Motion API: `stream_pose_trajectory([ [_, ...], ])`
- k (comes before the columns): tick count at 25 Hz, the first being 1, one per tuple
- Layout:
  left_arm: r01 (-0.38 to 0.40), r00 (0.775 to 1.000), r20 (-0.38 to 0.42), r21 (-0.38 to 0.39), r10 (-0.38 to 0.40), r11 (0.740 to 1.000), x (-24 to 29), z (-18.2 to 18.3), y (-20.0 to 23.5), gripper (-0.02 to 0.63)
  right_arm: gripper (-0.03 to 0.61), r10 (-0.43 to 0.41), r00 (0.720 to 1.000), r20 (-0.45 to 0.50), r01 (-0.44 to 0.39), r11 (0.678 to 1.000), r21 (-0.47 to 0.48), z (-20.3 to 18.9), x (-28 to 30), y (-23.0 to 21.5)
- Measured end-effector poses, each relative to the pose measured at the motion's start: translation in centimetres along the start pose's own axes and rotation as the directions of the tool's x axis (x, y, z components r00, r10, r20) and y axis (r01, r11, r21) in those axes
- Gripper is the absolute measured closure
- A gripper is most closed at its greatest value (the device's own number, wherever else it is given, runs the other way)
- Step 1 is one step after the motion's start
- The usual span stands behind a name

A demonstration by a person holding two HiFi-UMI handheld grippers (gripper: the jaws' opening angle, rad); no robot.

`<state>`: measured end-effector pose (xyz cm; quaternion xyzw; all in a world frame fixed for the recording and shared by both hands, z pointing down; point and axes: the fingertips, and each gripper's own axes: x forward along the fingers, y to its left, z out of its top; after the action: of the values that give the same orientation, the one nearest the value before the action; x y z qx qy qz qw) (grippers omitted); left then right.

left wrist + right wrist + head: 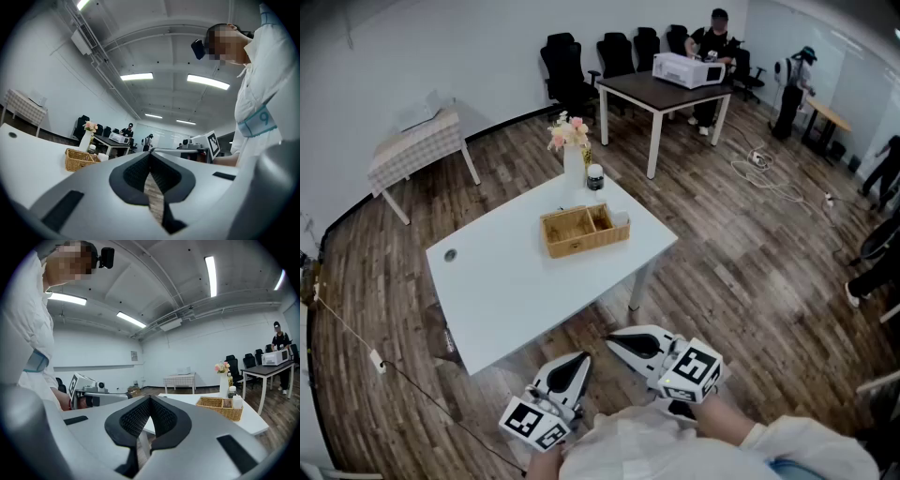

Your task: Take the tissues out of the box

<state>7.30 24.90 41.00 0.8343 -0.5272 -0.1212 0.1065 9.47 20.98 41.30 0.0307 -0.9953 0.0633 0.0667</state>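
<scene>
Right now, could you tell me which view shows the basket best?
The head view: it looks down into the basket, showing its compartments. Both gripper views show only its side wall, small and seen from low down.

Open wicker box [586, 243] sits on white table [516, 291].

You are facing a plain white rectangular tabletop [506, 281] at twelve o'clock, carrying a tan woven wicker basket [581, 232] and a white vase of pink flowers [572, 155]. Dark brown wood-grain floor planks [741, 272] are surrounding it. At eleven o'clock a pale checked cloth [417, 145] is covering a small table. Your white left gripper [579, 359] and right gripper [613, 339] are showing black-and-white square markers.
</scene>
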Motion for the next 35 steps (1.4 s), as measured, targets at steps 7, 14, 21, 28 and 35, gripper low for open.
stream_pose_trajectory([
  [7, -0.001, 1.0, 0.003, -0.007, 0.001, 1.0, -1.3, 0.1, 0.7, 0.612, 0.548, -0.002, 1.0, -0.005, 0.002, 1.0, 0.011, -0.4, 1.0, 0.9],
  [14, -0.021, 1.0, 0.014, -0.023, 0.021, 1.0, -3.1, 0.2, 1.8, 0.612, 0.548, 0.019, 1.0, -0.016, -0.019, 1.0, 0.008, -0.6, 2.5, 2.0],
  [21, -0.035, 0.999, 0.019, -0.06, 0.036, 0.998, -3.7, -0.1, 2.9, 0.612, 0.543, 0.048, 0.999, 0.01, -0.048, 0.996, 0.071, -0.2, 3.8, 1.9],
  [28, -0.069, 0.998, 0.011, -0.064, 0.07, 0.996, -2.0, 0.3, 7.8, 0.612, 0.541, 0.058, 0.998, 0.005, -0.058, 0.994, 0.093, -0.6, 7.7, -2.6],
  [35, -0.085, 0.996, -0.011, -0.045, 0.084, 0.995, 3.6, 2.4, 14.4, 0.612, 0.491, 0.103, 0.995, 0.015, -0.104, 0.992, 0.078, 1.5, 13.0, -9.4],
])
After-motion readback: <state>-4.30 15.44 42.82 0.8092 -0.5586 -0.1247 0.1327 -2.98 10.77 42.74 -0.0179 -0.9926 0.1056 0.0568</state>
